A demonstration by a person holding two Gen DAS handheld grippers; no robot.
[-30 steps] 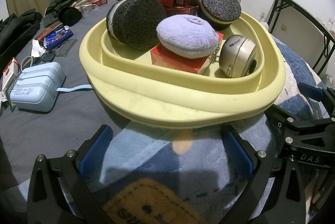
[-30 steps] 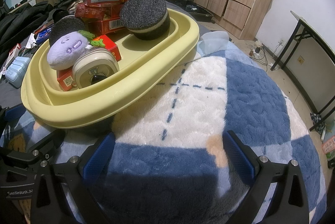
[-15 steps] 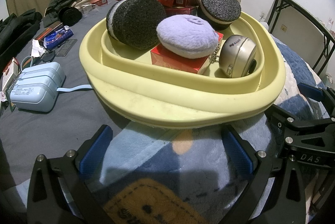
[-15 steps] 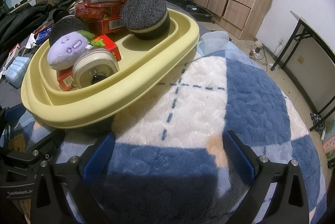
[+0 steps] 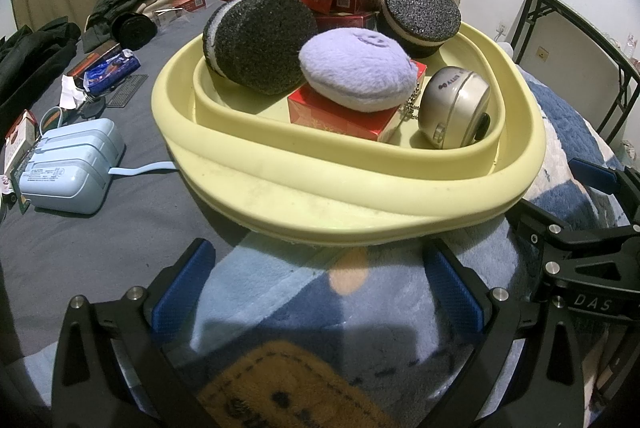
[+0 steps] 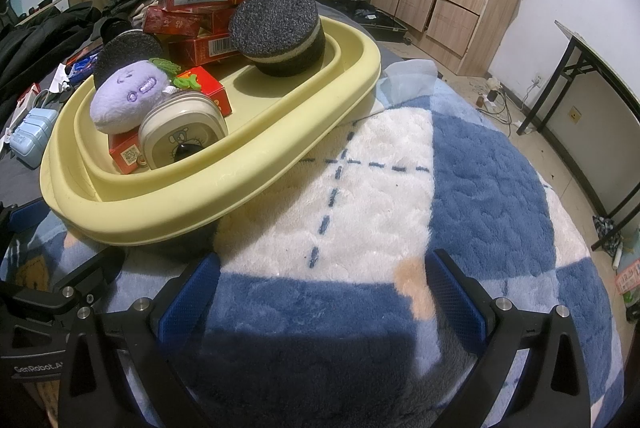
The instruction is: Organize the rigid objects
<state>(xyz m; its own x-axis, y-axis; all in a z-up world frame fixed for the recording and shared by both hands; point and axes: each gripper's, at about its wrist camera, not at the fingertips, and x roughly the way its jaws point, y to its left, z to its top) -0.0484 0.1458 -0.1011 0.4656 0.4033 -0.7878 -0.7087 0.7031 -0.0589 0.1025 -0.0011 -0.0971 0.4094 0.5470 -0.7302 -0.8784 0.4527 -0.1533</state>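
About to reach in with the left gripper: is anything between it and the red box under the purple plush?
Yes. The yellow basin's near rim rises between the open left gripper and the red box, and the purple plush rests on the box.

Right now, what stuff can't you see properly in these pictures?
- Red box, left wrist view: top hidden by the purple plush.
- Stacked red cartons, right wrist view: partly behind the yellow tray and a black sponge.
- Carton print: too small to read.
- Blanket patch, left wrist view: cut off by the frame edge.
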